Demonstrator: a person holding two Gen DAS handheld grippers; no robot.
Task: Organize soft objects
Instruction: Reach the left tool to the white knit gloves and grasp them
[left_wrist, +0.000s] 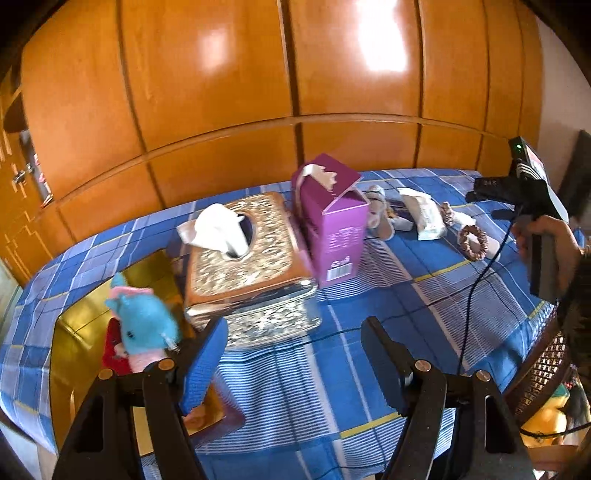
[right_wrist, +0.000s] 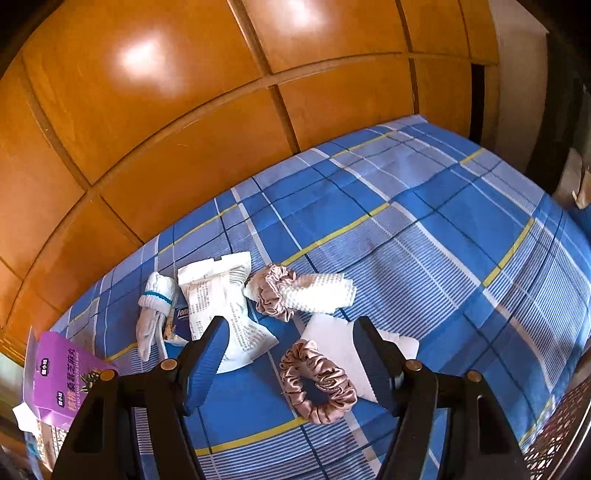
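My left gripper (left_wrist: 295, 354) is open and empty above the blue plaid bed. A blue and pink plush toy (left_wrist: 142, 325) lies in a gold box (left_wrist: 79, 314) just left of its left finger. My right gripper (right_wrist: 291, 350) is open and empty; it hovers over a pink satin scrunchie (right_wrist: 319, 380) that lies between its fingers. A second pink scrunchie (right_wrist: 275, 291) rests against a white waffle cloth (right_wrist: 317, 291). A white sock with a teal stripe (right_wrist: 155, 306) and a white tissue packet (right_wrist: 221, 306) lie to the left. The right gripper also shows in the left wrist view (left_wrist: 524, 181).
An ornate tissue box (left_wrist: 247, 266) and an open purple carton (left_wrist: 332, 225) stand mid-bed. A white paper sheet (right_wrist: 343, 347) lies under the near scrunchie. A woven basket (left_wrist: 543, 365) holding a yellow toy sits at the right edge. Orange wooden wardrobe doors (left_wrist: 258, 74) stand behind the bed.
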